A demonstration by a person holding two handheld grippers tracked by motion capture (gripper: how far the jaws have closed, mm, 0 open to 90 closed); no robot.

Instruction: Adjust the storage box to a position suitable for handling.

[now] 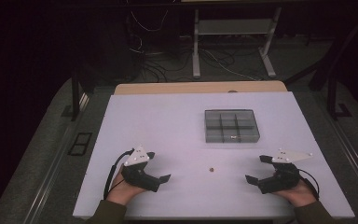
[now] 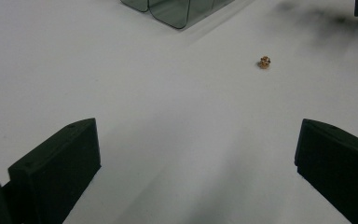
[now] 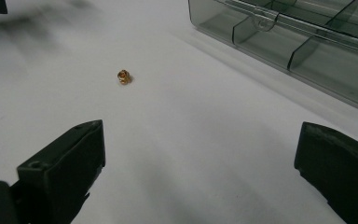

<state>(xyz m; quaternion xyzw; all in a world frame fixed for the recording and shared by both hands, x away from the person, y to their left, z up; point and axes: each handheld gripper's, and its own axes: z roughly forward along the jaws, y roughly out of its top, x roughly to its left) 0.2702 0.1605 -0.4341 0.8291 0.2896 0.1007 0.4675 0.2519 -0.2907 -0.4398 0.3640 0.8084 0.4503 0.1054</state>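
A tiny brass-coloured nut (image 1: 210, 170) lies on the white table (image 1: 168, 121), midway between my two grippers. It sits ahead and to the right in the left gripper view (image 2: 265, 61), ahead and to the left in the right gripper view (image 3: 124, 77). My left gripper (image 1: 158, 166) rests open at the front left, with nothing between its jaws (image 2: 196, 168). My right gripper (image 1: 258, 169) rests open at the front right, also holding nothing (image 3: 198, 172). A smoky clear compartment box (image 1: 231, 125) stands beyond the nut, its lid open.
The compartment box (image 3: 298, 42) has several cells; one front cell holds a small item (image 1: 233, 137). Its corner shows at the top of the left gripper view (image 2: 177, 11). Beyond the table stand a stand's legs and cables on the floor (image 1: 214, 56).
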